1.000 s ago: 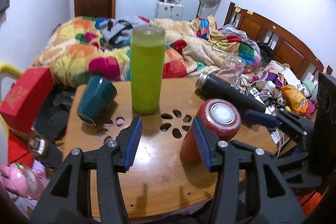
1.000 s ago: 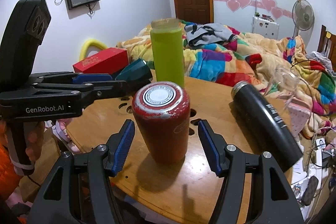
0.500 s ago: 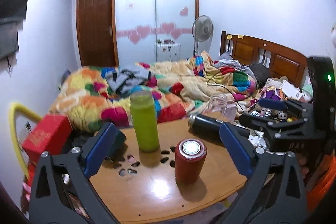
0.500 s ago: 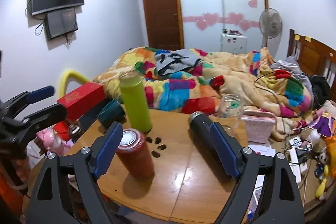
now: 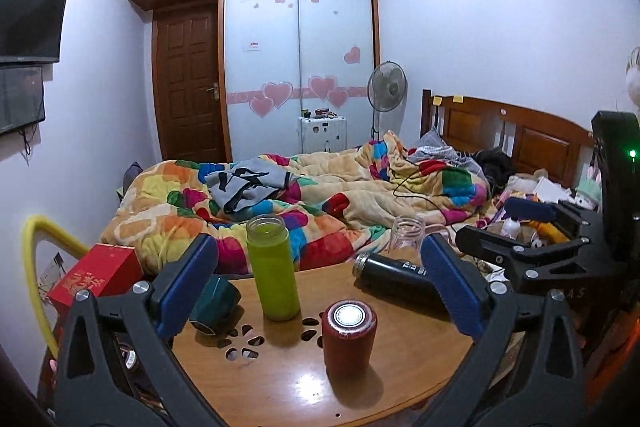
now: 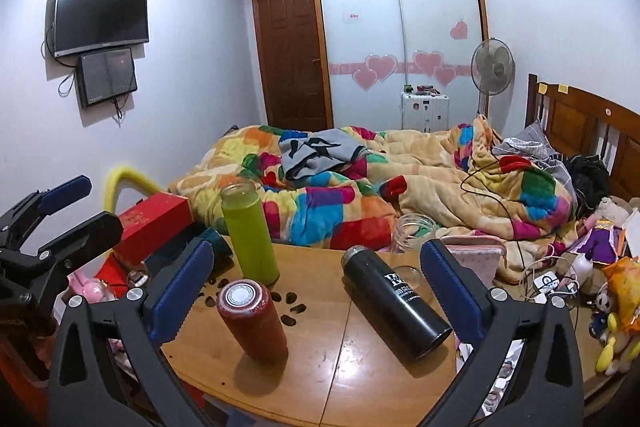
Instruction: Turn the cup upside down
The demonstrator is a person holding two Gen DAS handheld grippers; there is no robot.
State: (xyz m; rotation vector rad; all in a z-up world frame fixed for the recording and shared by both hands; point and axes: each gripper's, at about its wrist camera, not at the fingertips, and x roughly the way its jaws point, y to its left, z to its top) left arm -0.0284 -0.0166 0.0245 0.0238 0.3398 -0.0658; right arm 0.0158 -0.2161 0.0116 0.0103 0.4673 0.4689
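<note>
A red cup (image 5: 349,341) stands upside down on the round wooden table (image 5: 404,379), its silver base up; it also shows in the right wrist view (image 6: 253,323). My left gripper (image 5: 316,289) is open and empty, held back above the table's near edge. My right gripper (image 6: 312,291) is open and empty too, drawn back from the cup. Each gripper shows in the other's view, the right one (image 5: 532,227) at the right and the left one (image 6: 60,211) at the left.
A tall green bottle (image 5: 273,267) stands behind the red cup. A dark teal cup (image 5: 214,303) lies on its side at the left. A black flask (image 6: 394,301) lies on the table at the right, a clear glass jar (image 6: 412,233) beyond it. A red box (image 5: 96,277) and a bed (image 5: 320,195) lie behind.
Both grippers have pulled back and up from the red cup and opened wider. The red cup stays upside down on the table.
</note>
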